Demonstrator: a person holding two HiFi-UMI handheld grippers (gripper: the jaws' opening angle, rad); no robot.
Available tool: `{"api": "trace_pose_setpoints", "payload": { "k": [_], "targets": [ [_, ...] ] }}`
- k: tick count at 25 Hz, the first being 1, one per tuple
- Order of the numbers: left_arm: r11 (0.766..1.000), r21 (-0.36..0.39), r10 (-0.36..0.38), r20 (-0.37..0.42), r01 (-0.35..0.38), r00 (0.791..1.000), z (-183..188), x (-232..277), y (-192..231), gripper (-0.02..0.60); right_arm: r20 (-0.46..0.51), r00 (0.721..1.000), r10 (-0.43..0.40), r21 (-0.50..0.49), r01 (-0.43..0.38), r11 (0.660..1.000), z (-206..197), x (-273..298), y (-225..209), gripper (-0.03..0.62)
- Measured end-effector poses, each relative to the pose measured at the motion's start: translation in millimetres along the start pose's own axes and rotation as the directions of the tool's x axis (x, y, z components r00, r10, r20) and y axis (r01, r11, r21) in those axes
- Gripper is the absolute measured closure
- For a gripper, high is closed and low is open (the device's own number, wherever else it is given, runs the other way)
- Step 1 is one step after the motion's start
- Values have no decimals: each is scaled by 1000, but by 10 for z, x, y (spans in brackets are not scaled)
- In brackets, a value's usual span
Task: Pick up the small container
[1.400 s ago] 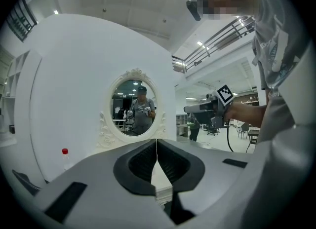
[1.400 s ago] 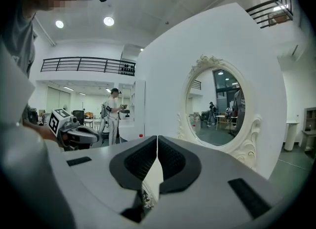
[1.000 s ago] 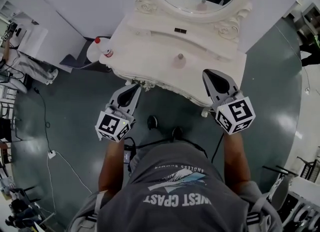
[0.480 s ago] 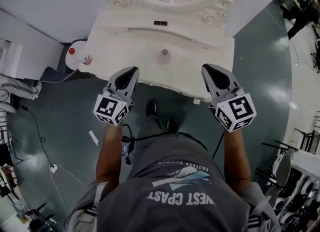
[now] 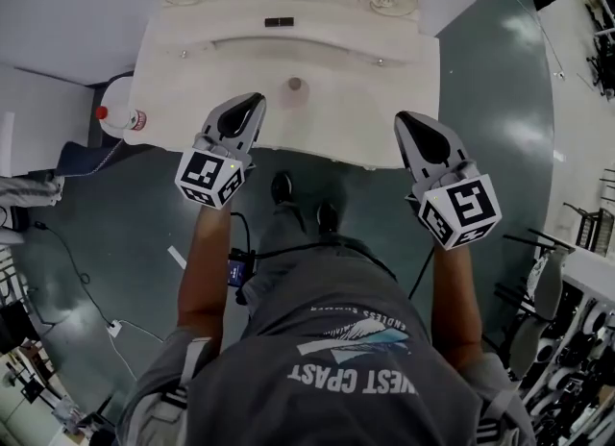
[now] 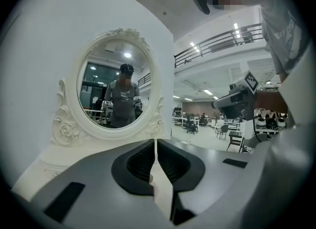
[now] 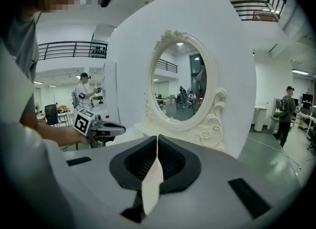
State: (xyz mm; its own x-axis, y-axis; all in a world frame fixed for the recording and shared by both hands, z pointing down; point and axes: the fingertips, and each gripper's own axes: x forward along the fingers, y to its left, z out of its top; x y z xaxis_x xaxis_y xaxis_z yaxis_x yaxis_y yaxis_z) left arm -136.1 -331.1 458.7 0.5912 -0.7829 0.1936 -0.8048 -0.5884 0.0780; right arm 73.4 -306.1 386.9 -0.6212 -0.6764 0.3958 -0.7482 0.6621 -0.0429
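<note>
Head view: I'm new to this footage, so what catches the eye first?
The ornate white dressing table fills the top. A small container stands at its middle, with the left claw and right claw, both shut, by its front edge on either side.

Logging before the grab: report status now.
Left gripper shut, empty, at the dressing table's front edge. Right gripper shut, empty, likewise. Small container on the tabletop ahead, untouched. Nothing stands between it and either gripper.

place: open lab hall | cues: desks [image 6: 189, 122], office chairs [image 6: 234, 135], mezzanine railing [image 6: 217, 40]
</note>
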Motion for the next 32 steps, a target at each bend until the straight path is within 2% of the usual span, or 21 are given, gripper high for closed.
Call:
{"api": "trace_pose_setpoints", "payload": {
  "k": [11, 23, 32],
  "targets": [
    [997, -4, -75, -53, 75, 996, -359, 502, 4, 557, -53, 997, -53, 36, 54, 998, -225, -13, -177, 565],
    [994, -16, -112, -114, 111, 987, -731, 897, -153, 450, -94, 994, -58, 70, 64, 995, -502, -117, -304, 565],
    [995, -9, -98, -165, 98, 981, -1079, 1187, -113, 326, -126, 990, -63, 101, 77, 992, -727, -91, -424, 565]
  ]
}}
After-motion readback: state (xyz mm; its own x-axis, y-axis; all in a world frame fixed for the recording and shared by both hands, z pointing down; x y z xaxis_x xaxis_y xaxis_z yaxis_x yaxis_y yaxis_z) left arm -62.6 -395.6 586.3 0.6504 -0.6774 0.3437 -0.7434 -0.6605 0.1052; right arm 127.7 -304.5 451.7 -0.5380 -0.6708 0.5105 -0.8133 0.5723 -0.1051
